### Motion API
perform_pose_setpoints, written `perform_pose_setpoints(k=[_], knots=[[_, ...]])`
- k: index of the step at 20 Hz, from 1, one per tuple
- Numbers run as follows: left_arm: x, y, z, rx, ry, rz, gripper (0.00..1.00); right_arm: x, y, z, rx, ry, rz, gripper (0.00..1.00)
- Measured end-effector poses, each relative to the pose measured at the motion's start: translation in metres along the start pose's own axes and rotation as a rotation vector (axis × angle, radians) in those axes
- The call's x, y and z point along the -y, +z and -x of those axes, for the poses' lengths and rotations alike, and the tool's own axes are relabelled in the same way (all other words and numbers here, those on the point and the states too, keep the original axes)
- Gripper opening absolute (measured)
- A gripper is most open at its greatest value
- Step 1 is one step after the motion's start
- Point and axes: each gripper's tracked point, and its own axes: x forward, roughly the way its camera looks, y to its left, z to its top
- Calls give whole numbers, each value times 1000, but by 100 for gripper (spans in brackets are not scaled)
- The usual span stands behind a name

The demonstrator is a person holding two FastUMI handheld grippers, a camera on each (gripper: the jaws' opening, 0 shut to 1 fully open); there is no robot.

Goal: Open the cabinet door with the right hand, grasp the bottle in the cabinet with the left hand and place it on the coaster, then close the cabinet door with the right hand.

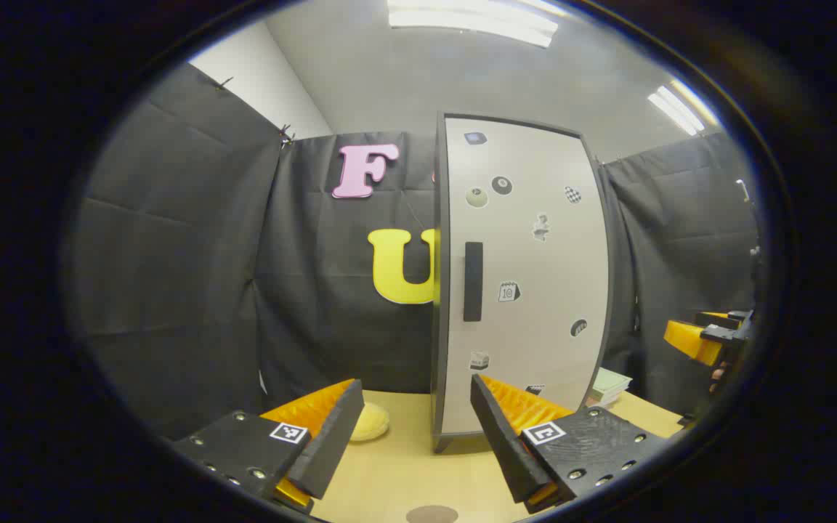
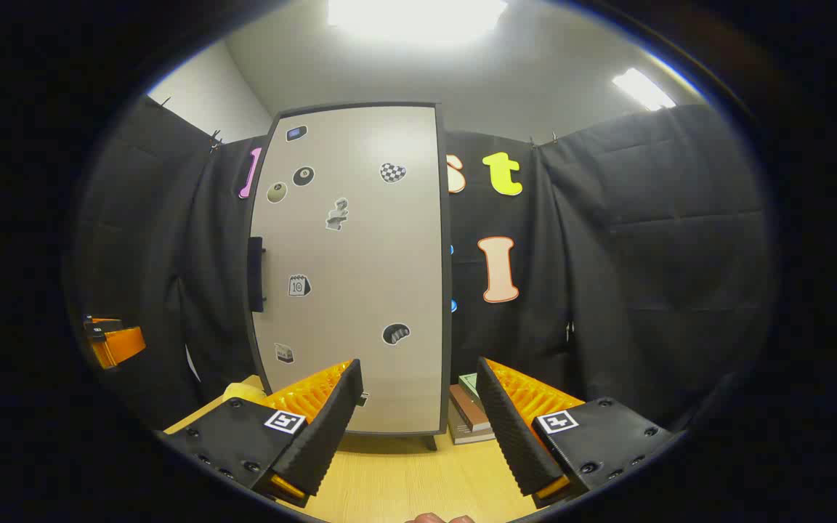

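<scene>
A tall pale cabinet (image 1: 527,290) stands on the wooden table, its door closed and hiding the inside. Several stickers dot the door, and a dark vertical handle (image 1: 472,281) sits near its left edge. In the right gripper view the same door (image 2: 353,290) faces me, with the handle (image 2: 256,274) at its left rim. A brown round coaster (image 1: 431,514) lies on the table just before my left gripper (image 1: 415,428), which is open and holds nothing. My right gripper (image 2: 418,428) is also open, a short way from the door.
A pale yellow round object (image 1: 370,422) lies left of the cabinet foot. A stack of books (image 2: 468,410) rests on the table (image 2: 404,479) right of the cabinet. The other gripper (image 1: 698,338) hovers at the far right. Black cloth walls close in behind.
</scene>
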Motion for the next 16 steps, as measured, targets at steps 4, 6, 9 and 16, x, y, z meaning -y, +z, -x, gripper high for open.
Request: perform_pose_setpoints(k=[4, 6, 9, 16], knots=[[1, -6, 1, -9, -12, 4, 92, -2, 1, 1, 1, 2, 14, 99], [1, -8, 1, -13, -19, 0, 92, -3, 1, 1, -3, 3, 15, 100], [4, -11, -1, -17, -29, -1, 89, -3, 0, 0, -16, 8, 5, 100], [4, -18, -1, -20, -32, -14, 92, -10, 1, -4, -19, 21, 25, 100]])
